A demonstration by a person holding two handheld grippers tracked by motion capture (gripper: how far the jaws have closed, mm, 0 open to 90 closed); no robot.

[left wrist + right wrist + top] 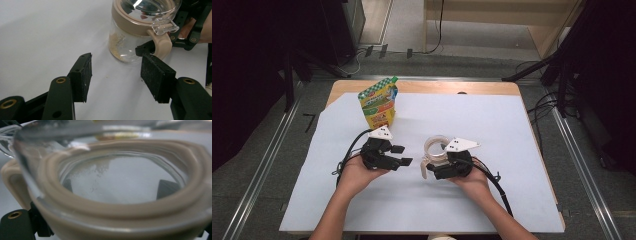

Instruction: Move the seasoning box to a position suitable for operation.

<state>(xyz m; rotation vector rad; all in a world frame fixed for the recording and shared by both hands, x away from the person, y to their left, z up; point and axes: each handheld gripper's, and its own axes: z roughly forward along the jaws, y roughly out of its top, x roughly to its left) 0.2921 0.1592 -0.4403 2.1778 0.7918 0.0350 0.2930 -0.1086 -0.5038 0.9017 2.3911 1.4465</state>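
Note:
A small glass jar (435, 146) with a beige rim and a clear lid stands on the white sheet, right of centre. Some pale crumbs cling to the inside of the jar (122, 45). My right gripper (438, 161) is shut on the jar's body from the near side. Through the glass of the jar (120, 182), the right gripper's (117, 188) dark pads show on both sides. My left gripper (401, 155) stands open just left of the jar, with nothing between its fingers. In its own view the left gripper (116, 75) points at the jar's base and the beige latch (162, 45).
A green and yellow snack pouch (378, 102) stands upright at the back left of the white sheet (492, 125), beyond my left gripper. The wooden table edge (422, 86) runs along the back. A few crumbs (107, 76) lie on the sheet.

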